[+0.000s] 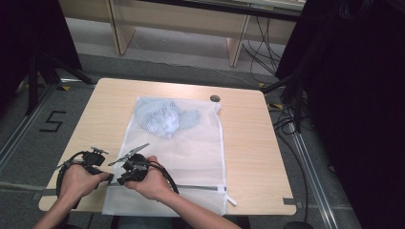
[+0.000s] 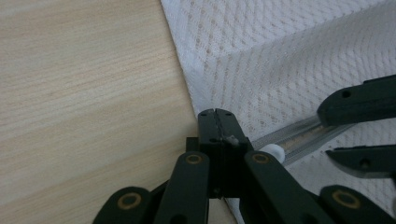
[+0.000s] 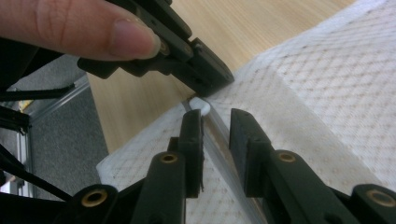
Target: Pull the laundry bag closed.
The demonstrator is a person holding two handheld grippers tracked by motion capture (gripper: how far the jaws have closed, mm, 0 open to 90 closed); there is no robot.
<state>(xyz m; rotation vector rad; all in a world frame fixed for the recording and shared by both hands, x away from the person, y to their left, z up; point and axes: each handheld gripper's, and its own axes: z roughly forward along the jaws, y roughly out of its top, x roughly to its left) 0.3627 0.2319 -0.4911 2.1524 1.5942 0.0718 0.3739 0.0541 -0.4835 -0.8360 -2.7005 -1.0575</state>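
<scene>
A white mesh laundry bag [image 1: 191, 143] lies flat on the wooden table [image 1: 248, 143], with a bundle of light blue cloth [image 1: 162, 117] inside its far end. A zipper [image 1: 200, 187] runs across its near end. My left gripper [image 2: 215, 114] is shut on the bag's left edge, just beside the zipper's end. The white zipper pull [image 2: 272, 151] sits right next to it. My right gripper [image 3: 215, 116] is open, one jaw on each side of the zipper track [image 3: 224, 154], its tips just short of the zipper pull [image 3: 200, 105]. In the high view, both grippers [image 1: 114, 179] meet at the bag's near left corner.
A small dark round object [image 1: 215, 98] lies by the table's far edge. The bag's near end hangs over the table's front edge. Wooden furniture legs [image 1: 237, 45] stand beyond the table, and cables [image 1: 286, 124] run along the floor at right.
</scene>
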